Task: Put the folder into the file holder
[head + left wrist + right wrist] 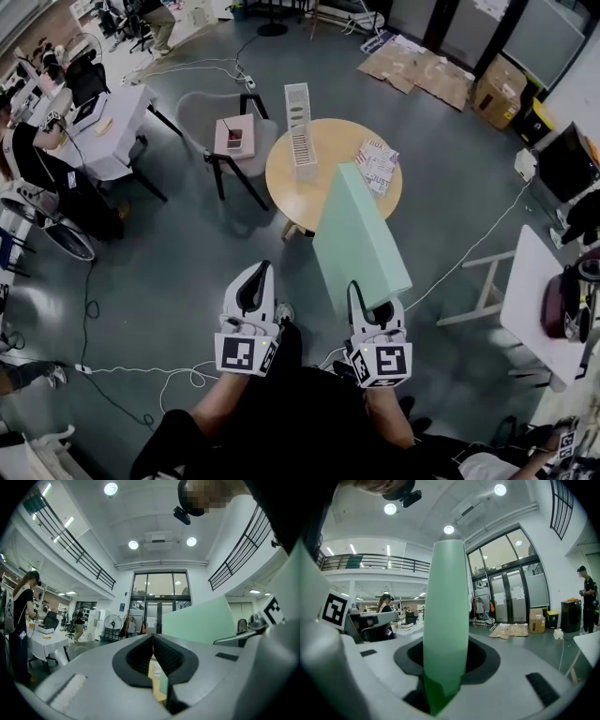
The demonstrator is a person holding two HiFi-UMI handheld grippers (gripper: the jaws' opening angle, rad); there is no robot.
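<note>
A large pale green folder (361, 234) sticks out from my right gripper (370, 306), tilted up and away toward the round wooden table (281, 183). The jaws of that gripper (445, 667) are shut on the folder's (446, 611) near edge. A white slotted file holder (300, 141) stands on the table's far left part, apart from the folder. My left gripper (255, 274) hangs level with the right one, to its left. Its jaws (153, 639) meet at the tips with nothing between them. The folder (199, 620) shows to its right.
Printed papers (378, 166) lie on the table's right side. A small stand with a pink tray (234, 139) is left of the table. A person sits at a white desk (103, 122) far left. Another white table (539, 300) is at right. Cables run across the floor.
</note>
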